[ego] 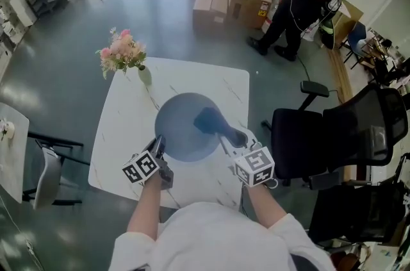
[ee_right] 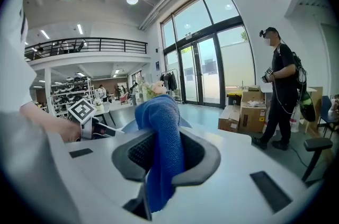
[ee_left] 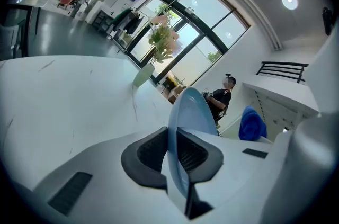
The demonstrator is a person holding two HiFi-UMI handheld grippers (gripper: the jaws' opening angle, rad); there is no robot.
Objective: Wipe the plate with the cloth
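Blue plate (ego: pixel 186 125) over the middle of the white table (ego: pixel 122 135), toward its near edge. The left gripper (ego: pixel 159 143) clamps its near rim (a sensible hold: it looks stiff, smooth, slippery and breakable). The right gripper (ego: pixel 225 131) pinches the soft, light cloth (ego: pixel 207 120) above the plate. No readable writing.
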